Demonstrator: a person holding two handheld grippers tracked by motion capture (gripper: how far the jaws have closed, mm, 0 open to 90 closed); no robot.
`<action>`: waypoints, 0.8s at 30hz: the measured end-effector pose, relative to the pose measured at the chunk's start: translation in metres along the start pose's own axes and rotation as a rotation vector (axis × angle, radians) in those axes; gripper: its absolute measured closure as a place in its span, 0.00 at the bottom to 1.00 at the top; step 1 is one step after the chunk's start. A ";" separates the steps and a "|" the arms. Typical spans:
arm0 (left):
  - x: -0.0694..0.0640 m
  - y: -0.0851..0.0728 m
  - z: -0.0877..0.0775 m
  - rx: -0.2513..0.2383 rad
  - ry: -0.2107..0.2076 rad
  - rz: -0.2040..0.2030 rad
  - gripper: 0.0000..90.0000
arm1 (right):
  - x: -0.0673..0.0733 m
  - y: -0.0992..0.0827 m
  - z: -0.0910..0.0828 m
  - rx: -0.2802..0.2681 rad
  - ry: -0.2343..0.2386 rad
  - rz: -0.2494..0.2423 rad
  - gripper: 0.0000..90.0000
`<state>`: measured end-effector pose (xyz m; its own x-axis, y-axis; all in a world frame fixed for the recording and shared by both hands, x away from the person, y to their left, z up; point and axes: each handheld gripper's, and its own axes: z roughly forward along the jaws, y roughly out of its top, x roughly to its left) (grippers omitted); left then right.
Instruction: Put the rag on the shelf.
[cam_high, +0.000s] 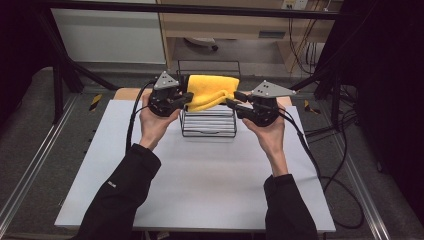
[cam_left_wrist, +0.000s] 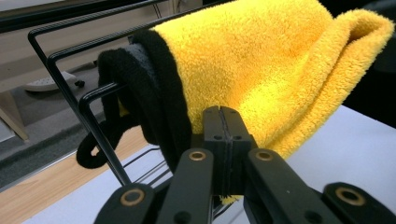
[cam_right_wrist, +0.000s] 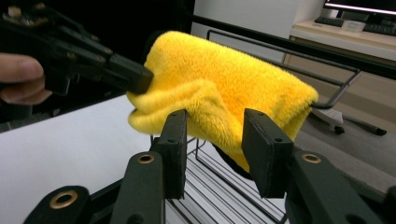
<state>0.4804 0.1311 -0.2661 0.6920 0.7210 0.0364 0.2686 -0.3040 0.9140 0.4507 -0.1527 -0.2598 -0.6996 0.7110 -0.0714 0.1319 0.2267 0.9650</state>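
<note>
A yellow towel (cam_high: 212, 91) hangs folded over the top bars of a black wire rack (cam_high: 208, 122) that stands at the far middle of the white table (cam_high: 200, 185), in the upper centre of the high view.

The left claw (cam_high: 189, 97) is at the towel's left end in the high view. In the left gripper view its two jaws are pressed together at the lower centre of the frame, with the towel's lower hem (cam_left_wrist: 229, 198) pinched between them; the yellow cloth (cam_left_wrist: 261, 65) rises above and to the right, and its black underside (cam_left_wrist: 154, 93) wraps over the rack's bars (cam_left_wrist: 70, 98) at the left.

The right claw (cam_high: 231, 103) is at the towel's right end in the high view. In the right gripper view its jaws stand apart at the lower centre, the sagging fold of the towel (cam_right_wrist: 215, 93) lying between and just beyond them; the pads are not pressing on the cloth. The left claw (cam_right_wrist: 140, 79) shows at the upper left of that frame, biting the towel's corner.

The rack sits close to the table's far edge, with a dark frame bar behind it. The wide near part of the table, lower in the high view, is open apart from the person's forearms.
</note>
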 end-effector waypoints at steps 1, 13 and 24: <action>0.000 -0.001 0.000 0.002 0.002 0.002 1.00 | 0.000 0.001 0.001 -0.012 0.006 0.015 0.67; 0.005 -0.015 0.009 0.027 0.004 -0.002 1.00 | -0.003 -0.022 0.027 0.096 0.001 0.083 1.00; 0.008 -0.021 0.012 0.025 -0.002 -0.013 0.99 | -0.012 -0.036 0.029 0.086 -0.038 0.109 0.98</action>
<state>0.4885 0.1357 -0.2897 0.6897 0.7237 0.0239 0.2943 -0.3103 0.9039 0.4747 -0.1498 -0.3011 -0.6507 0.7590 0.0216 0.2668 0.2019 0.9424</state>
